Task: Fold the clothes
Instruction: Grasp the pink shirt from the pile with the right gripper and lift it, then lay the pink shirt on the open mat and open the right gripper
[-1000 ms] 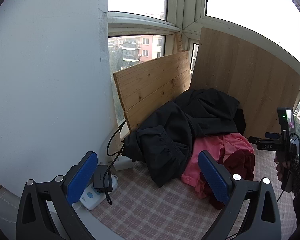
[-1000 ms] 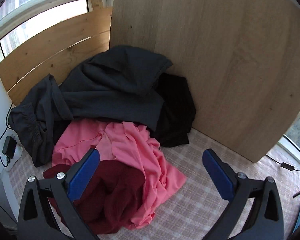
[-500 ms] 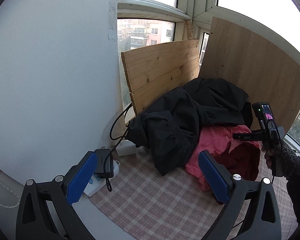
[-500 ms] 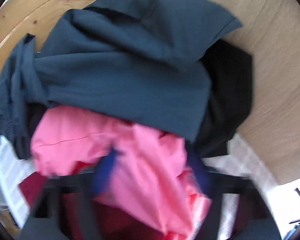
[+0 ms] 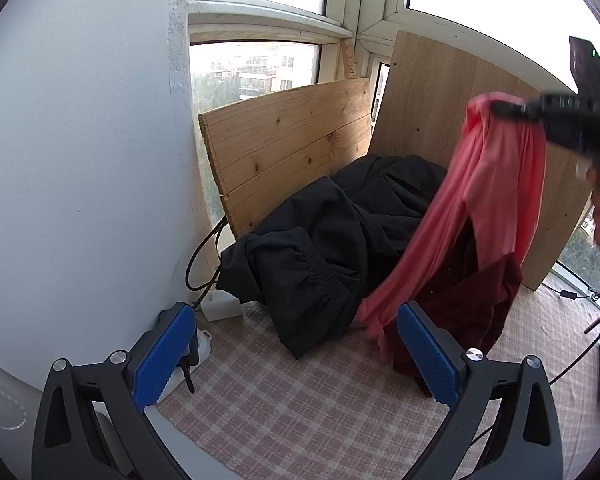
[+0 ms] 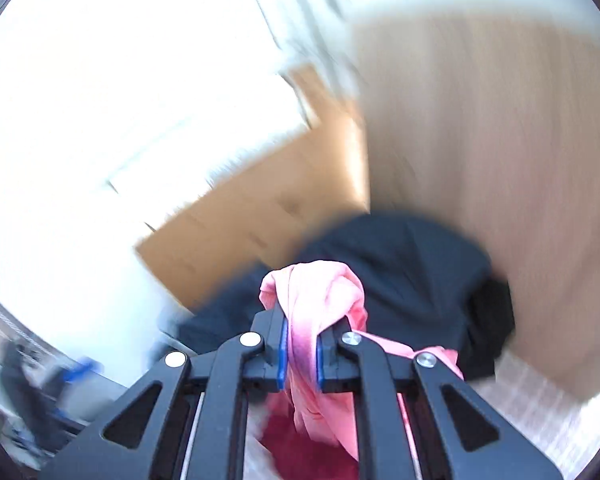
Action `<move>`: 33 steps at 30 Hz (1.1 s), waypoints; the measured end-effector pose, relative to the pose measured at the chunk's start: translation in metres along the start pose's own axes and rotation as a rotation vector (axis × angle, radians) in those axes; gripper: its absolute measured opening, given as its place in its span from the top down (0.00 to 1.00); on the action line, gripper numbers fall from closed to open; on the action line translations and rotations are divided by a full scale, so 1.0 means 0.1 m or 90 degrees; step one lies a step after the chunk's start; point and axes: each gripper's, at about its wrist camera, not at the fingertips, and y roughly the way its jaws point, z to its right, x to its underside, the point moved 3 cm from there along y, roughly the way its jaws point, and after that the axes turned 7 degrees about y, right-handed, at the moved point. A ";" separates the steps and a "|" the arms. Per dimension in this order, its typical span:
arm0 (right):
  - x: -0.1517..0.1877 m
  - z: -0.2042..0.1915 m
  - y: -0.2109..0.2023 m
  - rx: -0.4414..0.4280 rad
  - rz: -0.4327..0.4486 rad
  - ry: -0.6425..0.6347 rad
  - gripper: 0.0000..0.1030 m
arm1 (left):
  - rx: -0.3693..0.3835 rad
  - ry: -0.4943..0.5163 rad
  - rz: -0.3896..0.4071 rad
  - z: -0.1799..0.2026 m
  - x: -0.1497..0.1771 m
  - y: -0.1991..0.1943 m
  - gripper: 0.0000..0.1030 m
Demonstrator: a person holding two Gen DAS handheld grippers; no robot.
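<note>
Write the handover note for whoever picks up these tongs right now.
Right tongs: jaws have just been closing, now shut on a bunched edge of the pink garment, which hangs high over the pile.
Left tongs: open, empty, low over the checked cloth.
Pink garment's lower end trails on the dark red garment; the black clothes are heaped against the wooden boards.
Done: pink garment picked out.
Left: nothing folded yet. Probably spread it on the checked cloth, fold it, then do the rest.

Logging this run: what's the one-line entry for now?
right claw: shut on pink garment, lifted | left claw: open, empty | dark clothes: piled
</note>
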 end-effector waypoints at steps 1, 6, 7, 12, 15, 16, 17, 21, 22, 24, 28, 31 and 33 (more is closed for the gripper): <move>-0.15 -0.16 -0.15 -0.006 0.027 -0.023 0.91 | 0.002 0.004 0.004 0.02 -0.01 -0.02 0.02; -0.75 -0.73 -1.24 -0.061 0.194 -0.057 0.91 | 0.014 0.015 0.027 0.05 -0.06 -0.17 0.01; -0.81 -0.78 -1.46 -0.067 0.219 -0.056 0.91 | 0.018 0.017 0.031 0.05 -0.06 -0.20 0.01; -0.53 -0.63 -2.29 -0.039 0.247 -0.041 0.91 | 0.043 0.030 0.044 0.11 -0.05 -0.32 0.01; -0.01 -0.37 -2.58 0.009 0.201 -0.004 0.91 | 0.061 0.050 0.044 0.20 -0.03 -0.35 0.01; 0.23 -0.24 -2.66 0.040 0.185 0.008 0.91 | 0.067 0.058 0.043 0.24 -0.02 -0.36 0.01; 0.52 -0.05 -2.66 0.105 0.155 0.022 0.90 | 0.075 0.066 0.040 0.29 -0.01 -0.36 0.01; 1.76 0.86 -2.69 0.416 0.026 0.123 0.41 | 0.121 0.118 0.021 0.60 0.08 -0.29 0.01; 2.05 1.23 -2.65 0.472 -0.004 0.171 0.42 | 0.137 0.135 0.013 0.70 0.11 -0.25 0.01; 2.62 1.60 -2.73 0.460 -0.048 0.275 0.41 | 0.167 0.169 -0.011 0.92 0.17 -0.11 0.01; 3.21 1.74 -2.60 0.392 -0.075 0.388 0.42 | 0.223 0.236 -0.064 1.44 0.35 0.24 0.01; 3.45 1.67 -2.39 0.389 -0.102 0.387 0.41 | 0.244 0.304 -0.105 1.87 0.52 0.51 0.01; 3.69 1.68 -2.23 0.386 -0.121 0.409 0.41 | 0.261 0.338 -0.132 2.11 0.66 0.67 0.01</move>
